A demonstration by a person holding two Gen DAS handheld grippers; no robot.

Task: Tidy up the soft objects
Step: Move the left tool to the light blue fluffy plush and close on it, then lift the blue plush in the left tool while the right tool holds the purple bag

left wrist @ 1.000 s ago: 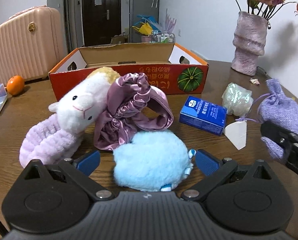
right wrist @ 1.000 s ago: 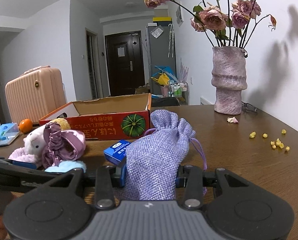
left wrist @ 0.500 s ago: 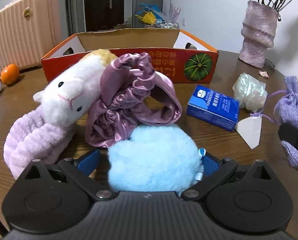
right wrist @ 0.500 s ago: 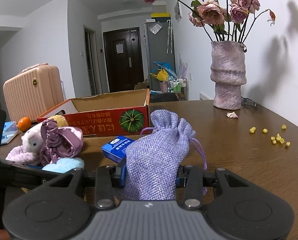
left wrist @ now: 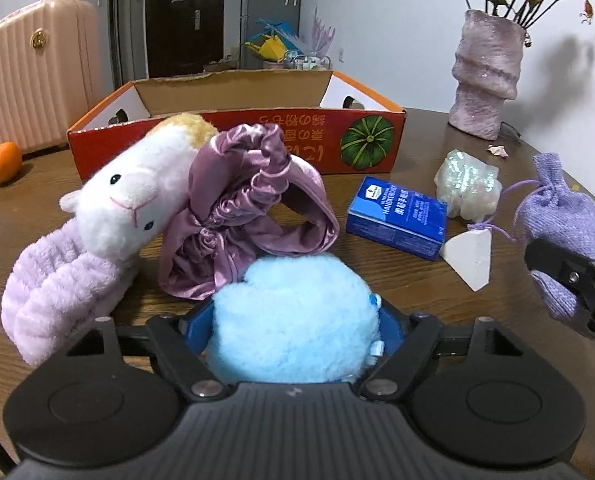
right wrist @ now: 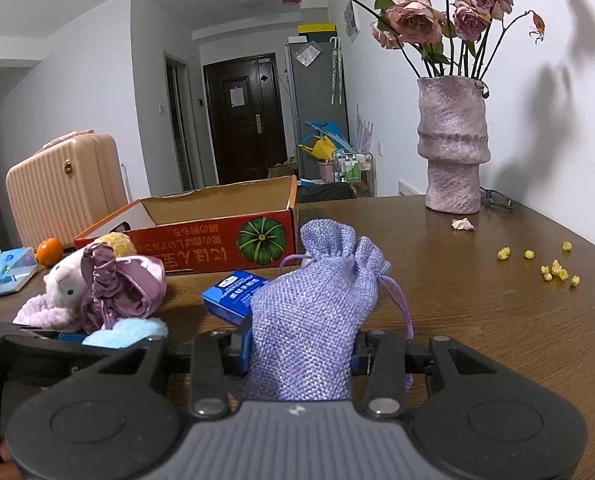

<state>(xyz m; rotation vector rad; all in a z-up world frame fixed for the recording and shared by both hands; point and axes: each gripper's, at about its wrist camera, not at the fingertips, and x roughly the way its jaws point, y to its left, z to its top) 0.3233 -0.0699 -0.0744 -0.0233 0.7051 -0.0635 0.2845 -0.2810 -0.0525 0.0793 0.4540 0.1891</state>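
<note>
A dark brown wooden table (left wrist: 377,276) carries the clutter, in a room with white walls, a dark door (right wrist: 243,114) down a hallway and a ribbed peach-pink hard-shell suitcase (left wrist: 33,88) standing at the far left. Just before it lies a small orange fruit (left wrist: 3,161). Next comes a lilac fleece plush with a white llama head (left wrist: 109,208), leaning against a crumpled mauve satin bonnet (left wrist: 249,208); behind both stands an open red cardboard box printed with a green pumpkin (left wrist: 361,142). Further right are a blue tissue packet (left wrist: 397,216), a pearly crinkled wad (left wrist: 467,184), a white wedge-shaped sponge (left wrist: 471,254) and a rough mauve vase of dried roses (left wrist: 485,80).

The left gripper (left wrist: 293,320) has just been closing and now its blue pads press both sides of a fluffy sky-blue puff (left wrist: 293,320) lying on the table just before the bonnet; a second ago the jaws stood wide with the puff loose between them. The right gripper (right wrist: 301,354) stays clamped narrowly on a lavender woven drawstring pouch (right wrist: 317,304), upright at the table's right side, as before.
</note>
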